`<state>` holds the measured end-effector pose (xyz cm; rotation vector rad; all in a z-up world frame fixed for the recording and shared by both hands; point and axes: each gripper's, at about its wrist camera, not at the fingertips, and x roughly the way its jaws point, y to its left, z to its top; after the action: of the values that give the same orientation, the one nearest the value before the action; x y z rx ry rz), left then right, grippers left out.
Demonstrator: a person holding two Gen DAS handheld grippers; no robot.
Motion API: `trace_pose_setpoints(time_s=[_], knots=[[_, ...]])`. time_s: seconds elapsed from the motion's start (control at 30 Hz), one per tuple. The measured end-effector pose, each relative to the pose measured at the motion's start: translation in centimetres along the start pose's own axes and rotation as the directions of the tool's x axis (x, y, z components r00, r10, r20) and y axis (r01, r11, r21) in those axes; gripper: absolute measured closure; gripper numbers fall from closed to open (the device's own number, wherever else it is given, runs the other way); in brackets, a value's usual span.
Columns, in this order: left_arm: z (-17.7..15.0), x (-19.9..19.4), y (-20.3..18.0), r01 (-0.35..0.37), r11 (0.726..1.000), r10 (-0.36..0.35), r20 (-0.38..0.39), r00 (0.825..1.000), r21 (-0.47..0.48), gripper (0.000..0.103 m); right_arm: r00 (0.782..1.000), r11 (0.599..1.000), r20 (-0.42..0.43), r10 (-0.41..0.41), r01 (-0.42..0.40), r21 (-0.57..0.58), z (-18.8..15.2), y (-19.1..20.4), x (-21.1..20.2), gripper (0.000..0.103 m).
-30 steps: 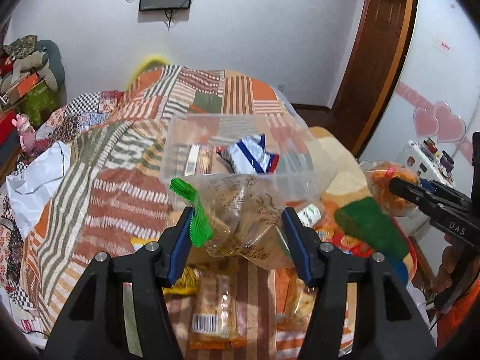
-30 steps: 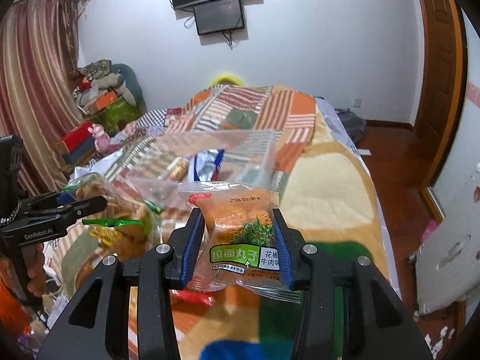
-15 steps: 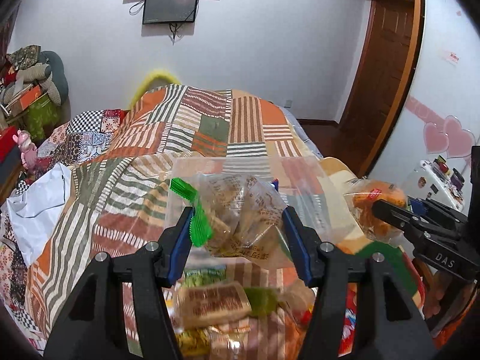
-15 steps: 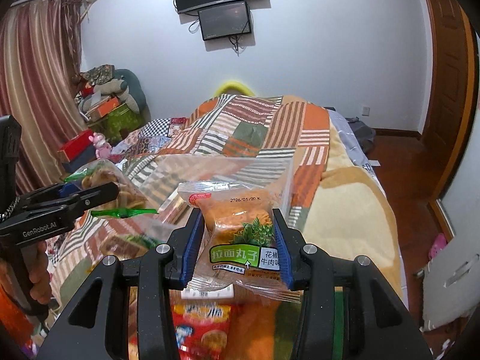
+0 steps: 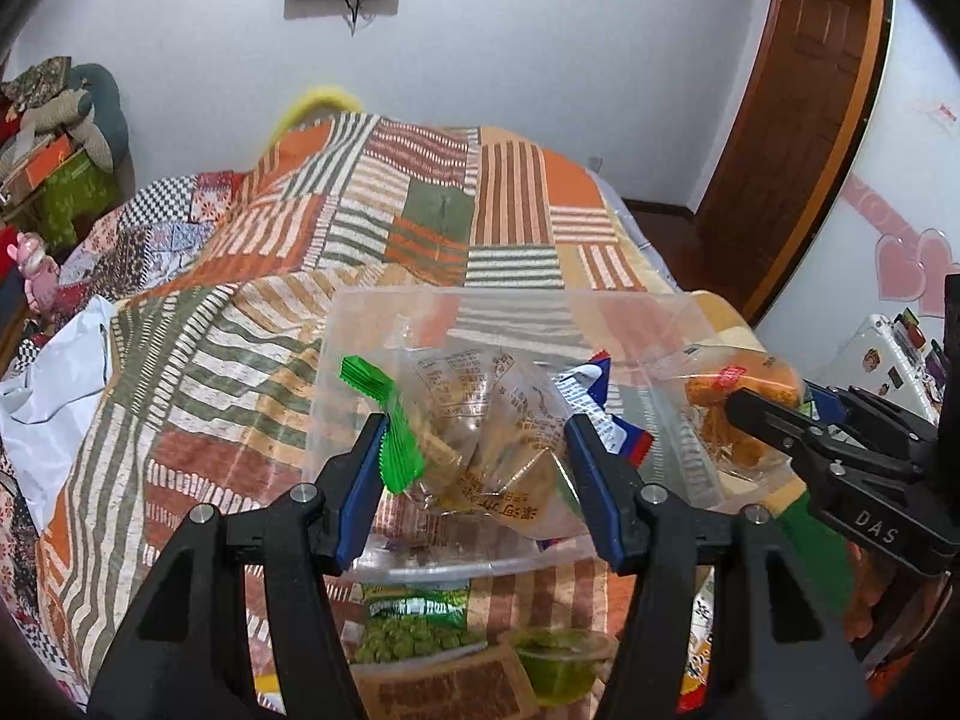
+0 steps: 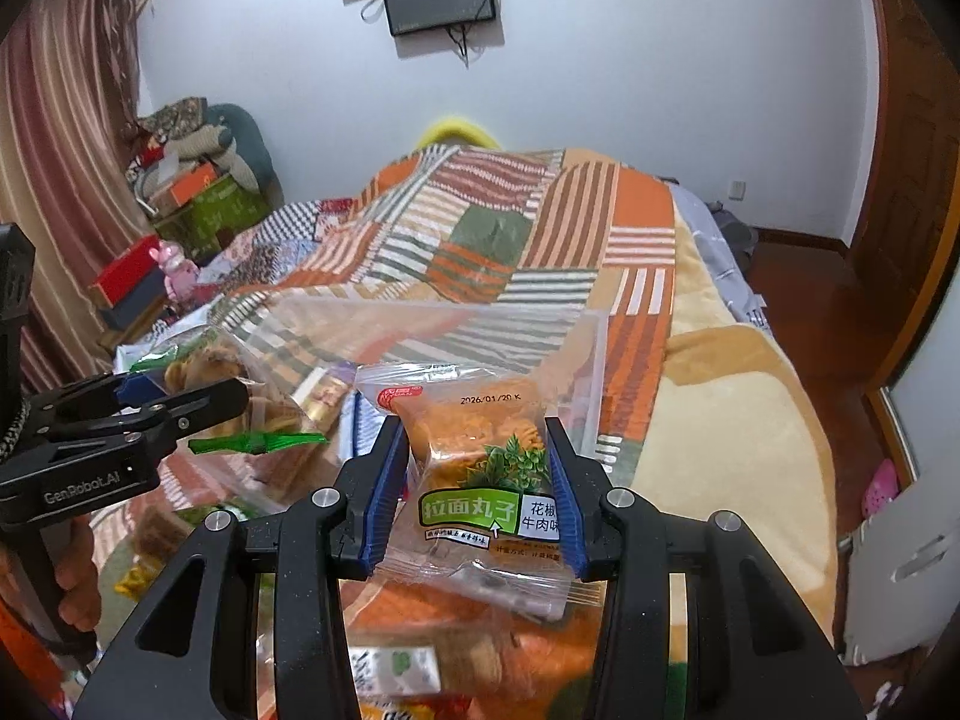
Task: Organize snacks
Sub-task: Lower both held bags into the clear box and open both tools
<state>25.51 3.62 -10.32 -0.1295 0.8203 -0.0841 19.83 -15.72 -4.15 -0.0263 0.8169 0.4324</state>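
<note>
Left wrist view, from the left edge: patchwork blanket (image 5: 420,222) across the middle of the frame. At centre, left gripper (image 5: 477,468) clenched on a clear snack bag (image 5: 486,438) with a green crimped end, held in front of the clear plastic bin (image 5: 372,360). Inside the bin, a blue-and-white packet (image 5: 594,408) showing just right of the bag. Lower centre, a green pea packet (image 5: 414,624) and a small green cup (image 5: 558,660) on the bed. At the right edge, right gripper (image 5: 750,414) grasping an orange snack pack (image 5: 720,402).

Right wrist view: left gripper (image 6: 228,405) at the left edge with its bag (image 6: 240,384); at lower centre, right gripper (image 6: 477,480) clamped on the orange pack (image 6: 480,462), near the bin (image 6: 432,324); wooden door (image 6: 912,150) at the right edge.
</note>
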Motion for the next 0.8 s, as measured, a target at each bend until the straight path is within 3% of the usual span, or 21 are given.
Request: trace_pose_setpoints(time_s=[0.43, 0.5, 0.57, 0.7, 0.8], knots=[[0.3, 2.0, -0.8, -0.004, 0.999, 0.006, -0.042, 0.999, 0.041, 0.043, 0.997, 0.999, -0.077, -0.015, 0.012, -0.044, -0.6, 0.6, 1.8, 0.06], [0.1, 1.8, -1.0, -0.005, 0.999, 0.008, -0.044, 0.999, 0.053, 0.043, 0.996, 0.997, -0.078, -0.035, 0.029, -0.078, -0.7, 1.1, 1.5, 0.055], [0.0, 1.5, -1.0, -0.003, 0.999, 0.005, -0.048, 0.999, 0.053, 0.042, 0.997, 0.995, -0.073, -0.04, 0.033, -0.091, -0.8, 1.4, 1.0, 0.041], [-0.5, -0.1, -0.9, 0.006, 0.999, -0.004, -0.034, 0.999, 0.05, 0.039, 0.998, 0.994, -0.044, -0.044, 0.039, -0.102, -0.8, 1.7, -0.5, 0.036], [-0.8, -2.0, -0.8, 0.003, 0.999, -0.003, -0.003, 1.0, 0.048, 0.03, 0.999, 0.995, -0.024, -0.028, 0.026, -0.092, -0.8, 1.6, -1.8, 0.031]])
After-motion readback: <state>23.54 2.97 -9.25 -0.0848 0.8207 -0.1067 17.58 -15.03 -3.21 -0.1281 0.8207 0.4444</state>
